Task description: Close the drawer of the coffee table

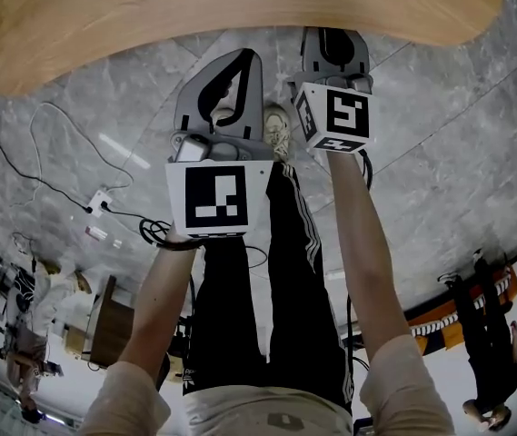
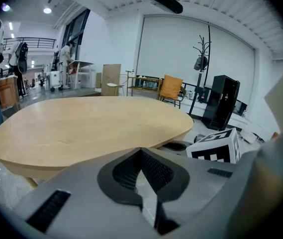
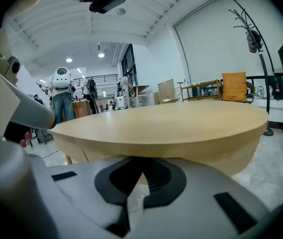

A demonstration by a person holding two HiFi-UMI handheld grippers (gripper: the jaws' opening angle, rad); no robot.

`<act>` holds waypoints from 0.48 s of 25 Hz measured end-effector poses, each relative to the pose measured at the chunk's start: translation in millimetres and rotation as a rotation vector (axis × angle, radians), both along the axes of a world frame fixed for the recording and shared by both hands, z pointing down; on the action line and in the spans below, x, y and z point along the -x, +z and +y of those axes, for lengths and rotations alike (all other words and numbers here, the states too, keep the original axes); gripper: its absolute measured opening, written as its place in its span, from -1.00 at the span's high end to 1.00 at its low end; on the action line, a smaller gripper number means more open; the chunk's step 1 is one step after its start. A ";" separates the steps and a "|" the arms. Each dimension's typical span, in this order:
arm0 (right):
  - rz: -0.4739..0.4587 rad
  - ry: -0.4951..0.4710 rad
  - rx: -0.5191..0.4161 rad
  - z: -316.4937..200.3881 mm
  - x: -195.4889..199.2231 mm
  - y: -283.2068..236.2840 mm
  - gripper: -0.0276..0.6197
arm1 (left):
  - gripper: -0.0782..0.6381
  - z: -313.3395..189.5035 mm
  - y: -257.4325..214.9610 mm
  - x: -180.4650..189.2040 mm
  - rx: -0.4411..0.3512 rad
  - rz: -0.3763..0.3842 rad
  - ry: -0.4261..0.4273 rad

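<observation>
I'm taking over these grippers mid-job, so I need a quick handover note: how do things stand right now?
Left gripper: shut, empty, just short of the coffee table.
Right gripper: shut, empty, tips close to the table's near rim.
Drawer: shows in no view, so open or closed cannot be told.
Done: nothing visible.
Left: find the drawer front and push it in.

Both my arms (image 1: 367, 262) reach forward, side by side. The left gripper (image 1: 240, 62) and the right gripper (image 1: 335, 39), just beside it, point slightly downward, jaws closed together.
</observation>
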State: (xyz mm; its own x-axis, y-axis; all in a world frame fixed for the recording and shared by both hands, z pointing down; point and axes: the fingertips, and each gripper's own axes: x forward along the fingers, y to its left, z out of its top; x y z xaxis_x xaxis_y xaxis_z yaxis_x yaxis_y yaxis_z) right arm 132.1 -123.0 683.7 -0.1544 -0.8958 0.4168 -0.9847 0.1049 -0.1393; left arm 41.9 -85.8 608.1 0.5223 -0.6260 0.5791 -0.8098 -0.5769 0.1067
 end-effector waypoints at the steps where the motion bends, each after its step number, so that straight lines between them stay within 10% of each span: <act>1: -0.001 -0.003 0.013 -0.8 1.0 1.2 0.89 | 0.76 -2.1 -1.7 0.2 0.001 0.004 -0.007; 12: 0.097 -0.054 0.238 17.1 -16.5 7.1 0.89 | 0.76 -3.9 -31.3 18.9 0.011 -0.006 -0.052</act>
